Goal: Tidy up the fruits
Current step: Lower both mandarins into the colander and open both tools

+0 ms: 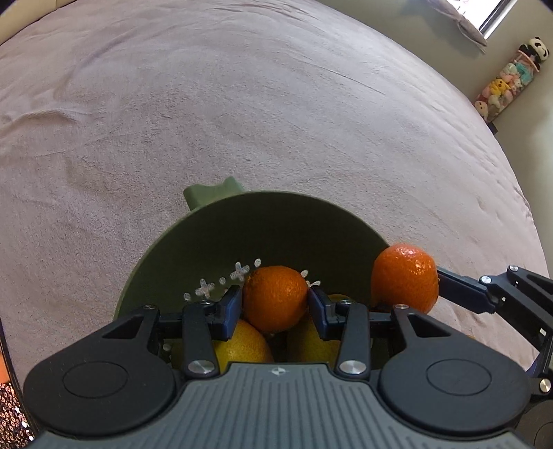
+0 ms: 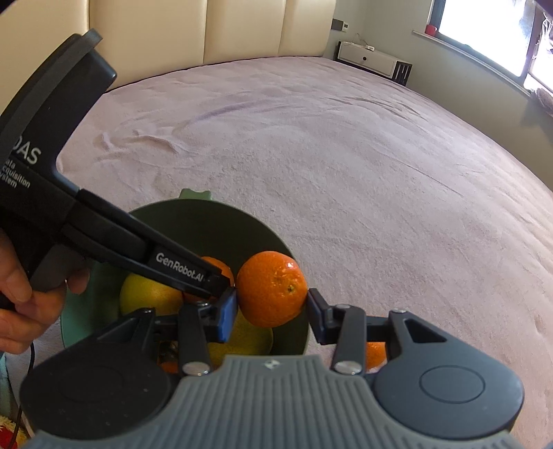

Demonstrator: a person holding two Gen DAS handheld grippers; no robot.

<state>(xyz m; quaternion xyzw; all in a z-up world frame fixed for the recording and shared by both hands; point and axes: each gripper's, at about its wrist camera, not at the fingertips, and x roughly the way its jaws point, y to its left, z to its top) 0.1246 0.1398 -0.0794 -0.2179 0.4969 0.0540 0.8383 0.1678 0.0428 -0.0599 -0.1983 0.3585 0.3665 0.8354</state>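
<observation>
A dark green bowl (image 1: 221,235) sits on the pink bedspread and holds yellow fruits (image 1: 242,349). My left gripper (image 1: 274,302) is shut on an orange tangerine (image 1: 274,297) just above the fruits inside the bowl. My right gripper (image 2: 271,304) is shut on a second tangerine (image 2: 271,288) at the bowl's right rim (image 2: 293,331); this tangerine also shows in the left wrist view (image 1: 404,276). In the right wrist view the left gripper's body (image 2: 103,228) reaches into the bowl (image 2: 207,221) over a yellow fruit (image 2: 148,293).
The pink bedspread (image 1: 242,103) spreads all around the bowl. Another orange fruit (image 2: 375,352) lies on the bed to the right of the bowl. A cream headboard (image 2: 214,31) stands at the far end. A stack of plush toys (image 1: 508,79) is beyond the bed's right edge.
</observation>
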